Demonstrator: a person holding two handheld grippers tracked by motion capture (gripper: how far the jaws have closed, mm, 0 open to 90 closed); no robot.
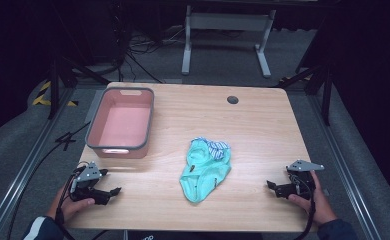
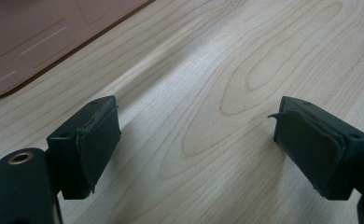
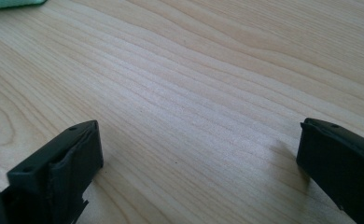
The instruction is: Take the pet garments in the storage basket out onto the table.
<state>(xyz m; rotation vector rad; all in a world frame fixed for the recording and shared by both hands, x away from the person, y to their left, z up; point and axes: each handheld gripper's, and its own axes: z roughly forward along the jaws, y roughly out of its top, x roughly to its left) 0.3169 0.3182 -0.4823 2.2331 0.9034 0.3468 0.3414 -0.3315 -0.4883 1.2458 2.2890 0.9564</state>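
Note:
A crumpled mint-green garment (image 1: pixel 203 172) with a striped blue-and-white patch lies near the middle of the wooden table (image 1: pixel 258 125). A pink bin with a grey rim (image 1: pixel 121 121) stands empty at the left rear. My left gripper (image 1: pixel 114 192) rests at the front left, open, with bare wood between its jaws (image 2: pixel 196 140). The bin's wall (image 2: pixel 35 37) shows in the upper left of the left gripper view. At the front right my right gripper (image 1: pixel 270 186) is open over bare wood (image 3: pixel 199 163). A sliver of the green garment (image 3: pixel 12 3) shows at that view's top left.
A dark round grommet (image 1: pixel 232 99) sits in the table's far right area. A white desk frame (image 1: pixel 228 35) and cables lie on the floor behind. Metal rails run along both sides of the table.

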